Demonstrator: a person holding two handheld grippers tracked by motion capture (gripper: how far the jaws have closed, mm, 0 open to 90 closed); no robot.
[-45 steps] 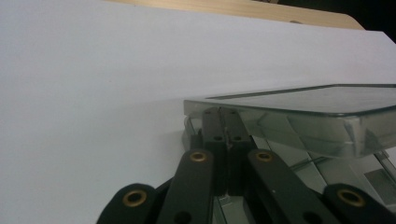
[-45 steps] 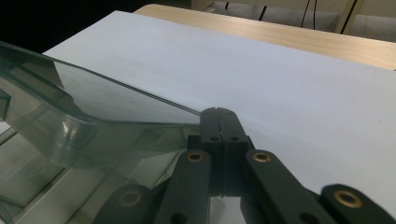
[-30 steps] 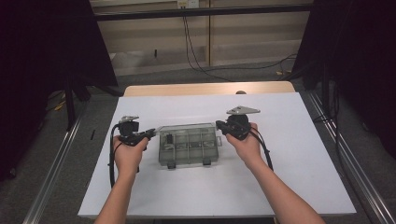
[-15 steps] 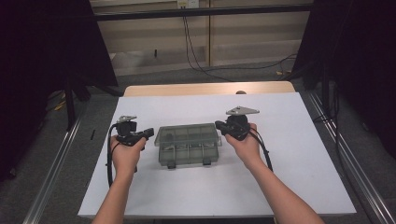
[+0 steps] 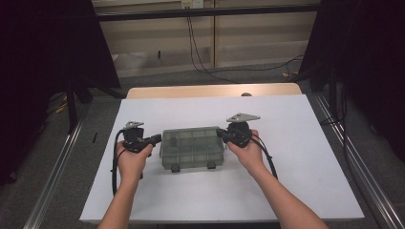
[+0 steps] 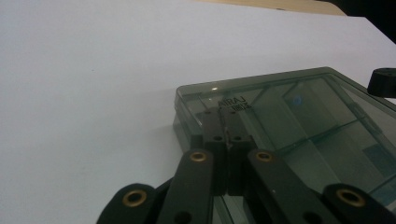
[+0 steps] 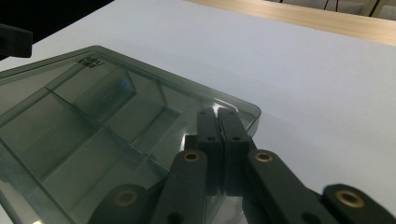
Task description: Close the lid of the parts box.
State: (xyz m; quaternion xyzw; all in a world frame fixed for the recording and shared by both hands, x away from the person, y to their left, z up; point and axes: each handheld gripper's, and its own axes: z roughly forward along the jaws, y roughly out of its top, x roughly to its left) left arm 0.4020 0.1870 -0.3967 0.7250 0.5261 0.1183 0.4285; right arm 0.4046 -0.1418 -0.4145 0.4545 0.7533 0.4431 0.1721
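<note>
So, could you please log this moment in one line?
left tongs: shut, over box lid | right tongs: shut, over lid | lid: closed

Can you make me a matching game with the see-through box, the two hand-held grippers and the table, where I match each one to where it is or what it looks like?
Things:
1. clear grey plastic compartment box
2. left black hand-held gripper
3. right black hand-held gripper
4. white flat table top

Descriptions:
A. jaws shut, over the box's right end in the high view
B. lies flat with its lid closed, between the two hands
C. jaws shut, over the box's left end in the high view
D. plain and pale, carries the box

Pairs: 1-B, 2-C, 3-A, 4-D
</note>
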